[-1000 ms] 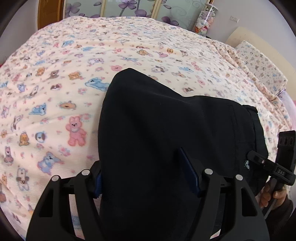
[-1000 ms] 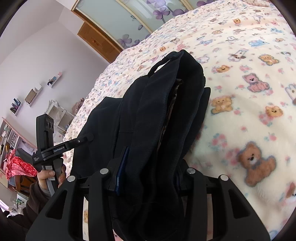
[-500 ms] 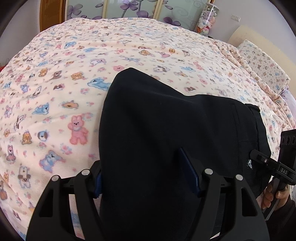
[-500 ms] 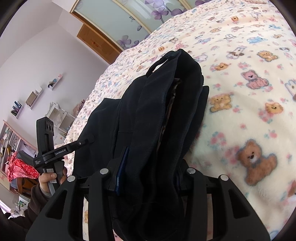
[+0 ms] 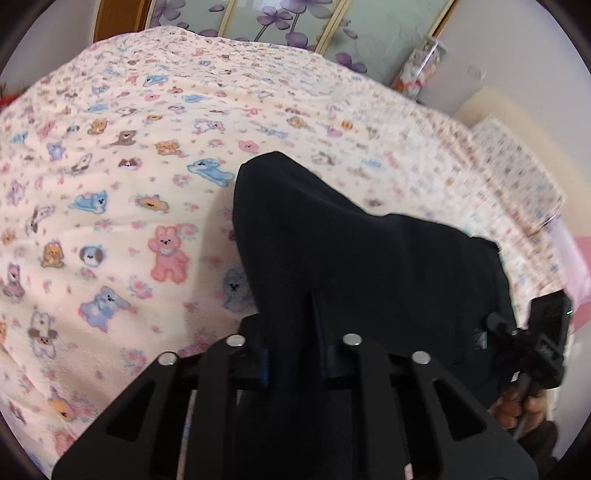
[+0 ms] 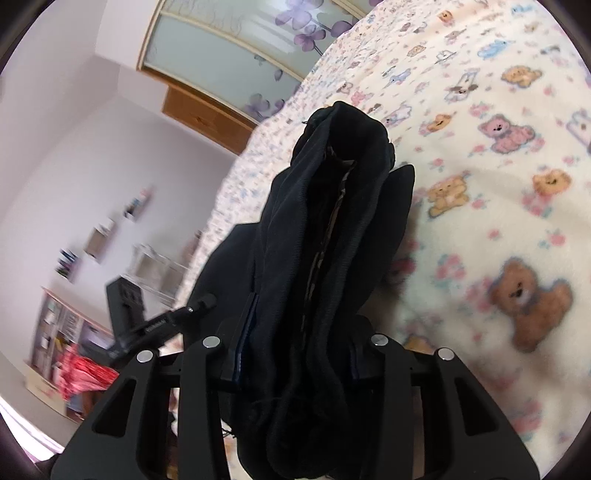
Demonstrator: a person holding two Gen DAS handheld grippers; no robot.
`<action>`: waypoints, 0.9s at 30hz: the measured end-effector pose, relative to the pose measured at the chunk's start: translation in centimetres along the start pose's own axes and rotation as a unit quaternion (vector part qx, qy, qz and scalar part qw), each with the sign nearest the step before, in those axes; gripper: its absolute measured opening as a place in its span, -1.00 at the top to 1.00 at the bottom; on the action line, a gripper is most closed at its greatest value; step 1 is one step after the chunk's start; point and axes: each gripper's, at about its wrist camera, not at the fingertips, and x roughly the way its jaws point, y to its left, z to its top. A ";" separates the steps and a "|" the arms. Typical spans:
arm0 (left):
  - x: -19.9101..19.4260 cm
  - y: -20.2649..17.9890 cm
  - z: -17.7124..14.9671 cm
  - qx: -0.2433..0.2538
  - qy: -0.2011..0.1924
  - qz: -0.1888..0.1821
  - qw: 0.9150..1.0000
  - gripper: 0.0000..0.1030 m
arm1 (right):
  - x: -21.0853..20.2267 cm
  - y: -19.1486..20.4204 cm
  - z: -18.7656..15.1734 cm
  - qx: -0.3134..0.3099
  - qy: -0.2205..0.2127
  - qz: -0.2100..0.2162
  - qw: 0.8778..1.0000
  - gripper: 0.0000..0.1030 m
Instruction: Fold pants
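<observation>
Pants, black, bunched and held up over the bed, both grippers clamped on them.

Left wrist view: left gripper at bottom centre, its two fingers pressed close together with a fold of the black fabric pinched between them. Blue pad edge shows on the left finger. Cloth rises from the jaws as a dark mound, peak pointing up-left, and spreads right toward the waistband end. Small label on the fabric at far right, too blurred to read. Blanket, cream fleece with cartoon bears, dogs and bunnies, covers the bed behind and left of the pants. Pillow in a matching print at upper right. Right gripper appears here at the right edge, black, with the person's right hand on the handle below it. Sliding doors with purple flowers along the top. Some motion blur on the right side.

Right wrist view: right gripper at bottom centre, fingers closed in on a thick bundle of stacked black layers; patterned lining visible in the slit between layers. Bundle stands up from the jaws, a loop at its top. Blanket fills the right half. Left gripper seen at lower left, black, angled toward the pants' lower edge. Wall shelves and a red item far left, blurred.
</observation>
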 end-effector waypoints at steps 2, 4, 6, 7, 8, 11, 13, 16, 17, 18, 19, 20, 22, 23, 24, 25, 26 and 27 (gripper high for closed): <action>-0.5 -0.4 -0.2 0.012 -0.009 -0.002 1.000 0.73 | -0.1 0.0 0.1 0.008 -0.005 0.015 1.000 0.22; -1.0 -0.8 -0.3 0.016 -0.018 -0.009 1.000 0.77 | -0.4 -0.1 0.1 0.018 -0.010 0.033 0.999 0.23; -1.6 -0.9 -0.2 0.008 -0.026 -0.027 0.999 0.79 | -0.6 -0.3 0.1 0.030 -0.016 0.055 0.998 0.23; -2.0 -1.2 -0.1 0.010 -0.034 -0.033 0.999 0.80 | -0.6 -0.3 0.1 0.034 -0.018 0.060 0.997 0.23; -2.2 -1.4 0.0 0.014 -0.039 -0.034 0.999 0.80 | -0.7 -0.3 0.2 0.039 -0.021 0.067 0.997 0.23; -2.9 -2.3 0.4 0.026 -0.051 -0.039 0.998 0.81 | -0.9 -0.4 0.7 0.054 -0.031 0.089 0.994 0.23; -3.2 -2.8 0.9 0.029 -0.060 -0.043 0.997 0.81 | -1.1 -0.1 1.4 0.052 -0.038 0.096 0.993 0.23; -3.5 -3.6 2.0 0.032 -0.078 -0.049 0.995 0.81 | -1.5 0.5 3.0 0.044 -0.051 0.103 0.992 0.23; -3.6 -3.9 2.6 0.033 -0.085 -0.052 0.995 0.81 | -1.7 0.8 3.7 0.039 -0.057 0.103 0.992 0.23; -3.5 -4.3 3.2 0.033 -0.091 -0.054 0.994 0.81 | -1.8 1.0 4.3 0.034 -0.062 0.101 0.992 0.23; -3.4 -4.5 3.6 0.035 -0.095 -0.053 0.993 0.81 | -1.9 1.2 5.2 0.028 -0.069 0.098 0.992 0.23; -3.0 -4.8 4.2 0.038 -0.100 -0.050 0.993 0.81 | -1.9 1.3 6.0 0.026 -0.074 0.097 0.992 0.23; -2.2 -5.2 5.1 0.038 -0.106 -0.047 0.993 0.81 | -1.6 1.1 7.5 0.023 -0.081 0.089 0.992 0.24; -1.6 -5.3 5.6 0.034 -0.108 -0.047 0.992 0.81 | -1.4 0.9 8.0 0.022 -0.083 0.085 0.993 0.24; -0.8 -5.2 6.0 0.029 -0.110 -0.049 0.992 0.81 | -1.2 0.6 8.6 0.023 -0.085 0.083 0.993 0.24; -0.3 -5.0 6.3 0.025 -0.110 -0.051 0.992 0.80 | -1.0 0.0 9.0 0.029 -0.088 0.082 0.992 0.24; 0.9 -4.8 6.7 0.017 -0.109 -0.052 0.993 0.80 | -0.8 -0.7 9.3 0.038 -0.090 0.083 0.992 0.24; 1.9 -4.5 6.8 0.012 -0.105 -0.051 0.993 0.79 | -0.7 -1.6 9.4 0.049 -0.093 0.082 0.991 0.24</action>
